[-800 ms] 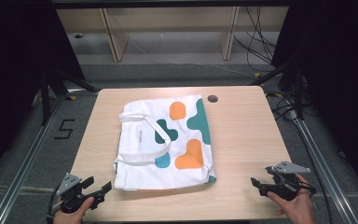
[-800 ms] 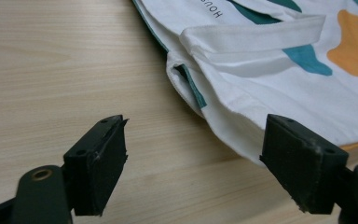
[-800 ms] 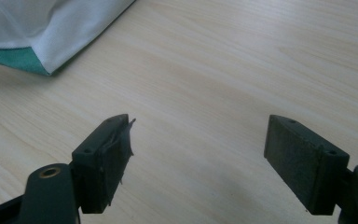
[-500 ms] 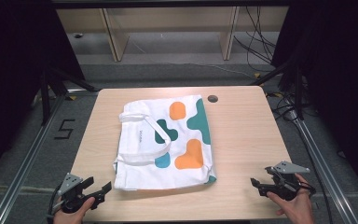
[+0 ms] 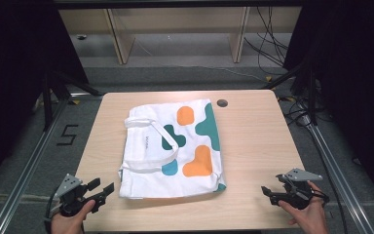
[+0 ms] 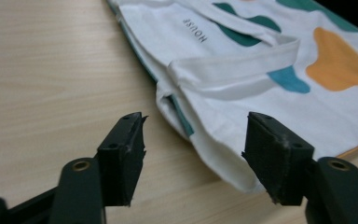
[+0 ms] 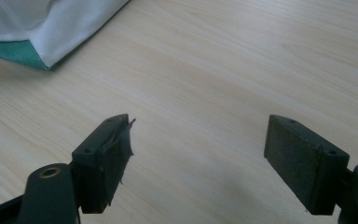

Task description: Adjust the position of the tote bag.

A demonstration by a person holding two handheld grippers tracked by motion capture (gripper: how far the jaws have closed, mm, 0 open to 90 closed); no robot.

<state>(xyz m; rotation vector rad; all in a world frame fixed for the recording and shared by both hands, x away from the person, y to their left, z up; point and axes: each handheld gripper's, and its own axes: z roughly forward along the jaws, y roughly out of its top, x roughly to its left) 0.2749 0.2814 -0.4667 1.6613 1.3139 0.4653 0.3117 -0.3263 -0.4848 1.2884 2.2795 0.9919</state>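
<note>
A white tote bag (image 5: 175, 146) with orange, teal and blue blobs lies flat on the middle of the wooden table (image 5: 253, 136), its handles toward the left. My left gripper (image 5: 102, 187) is held at the table's near left, open, just short of the bag's near left corner. In the left gripper view the open jaws (image 6: 193, 126) frame that corner of the bag (image 6: 242, 56) and a handle loop (image 6: 228, 77). My right gripper (image 5: 267, 191) is open at the near right, over bare wood. Its view (image 7: 198, 126) shows the bag's teal-lined corner (image 7: 51, 23) far off.
A small dark round hole (image 5: 221, 103) sits in the tabletop near the far edge, beside the bag. Metal rails (image 5: 24, 170) run along both sides of the table. Shelving legs and cables stand on the floor behind.
My left gripper has edged slightly forward toward the bag's corner. The right gripper and the bag have stayed where they were.
</note>
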